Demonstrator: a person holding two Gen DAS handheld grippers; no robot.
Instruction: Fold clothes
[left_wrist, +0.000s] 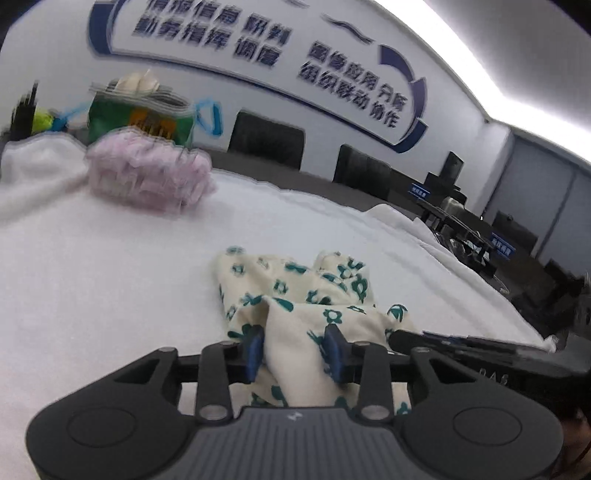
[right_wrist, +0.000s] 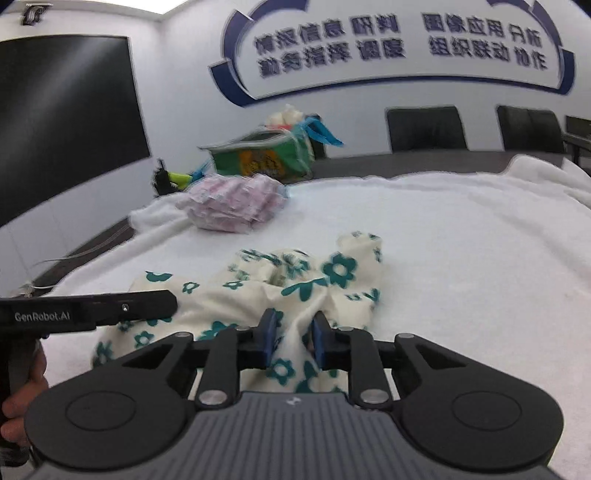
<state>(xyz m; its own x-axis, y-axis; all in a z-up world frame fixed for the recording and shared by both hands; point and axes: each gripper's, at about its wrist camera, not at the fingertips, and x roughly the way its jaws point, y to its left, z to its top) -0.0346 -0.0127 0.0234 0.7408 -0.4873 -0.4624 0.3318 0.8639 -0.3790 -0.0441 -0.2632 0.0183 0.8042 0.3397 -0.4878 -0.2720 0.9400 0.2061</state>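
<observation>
The left claw (left_wrist: 295, 349) and right claw (right_wrist: 291, 338) are each clenching a fold of the crumpled cream cotton garment with teal flowers (right_wrist: 295, 284), which is lying on the desk's fluffy white blanket (right_wrist: 461, 258). A pink folded garment (right_wrist: 236, 206) is sitting farther back, before a white wall with blue lettering (right_wrist: 399, 40).

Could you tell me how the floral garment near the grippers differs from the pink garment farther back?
The floral garment is cream with teal flowers; the pink garment is pale pink, its pattern blurred. The floral garment lies crumpled and spread out, between both grippers' fingers; the pink garment sits as a compact stack, untouched, by the green box. Both rest on the white cloth.
</observation>
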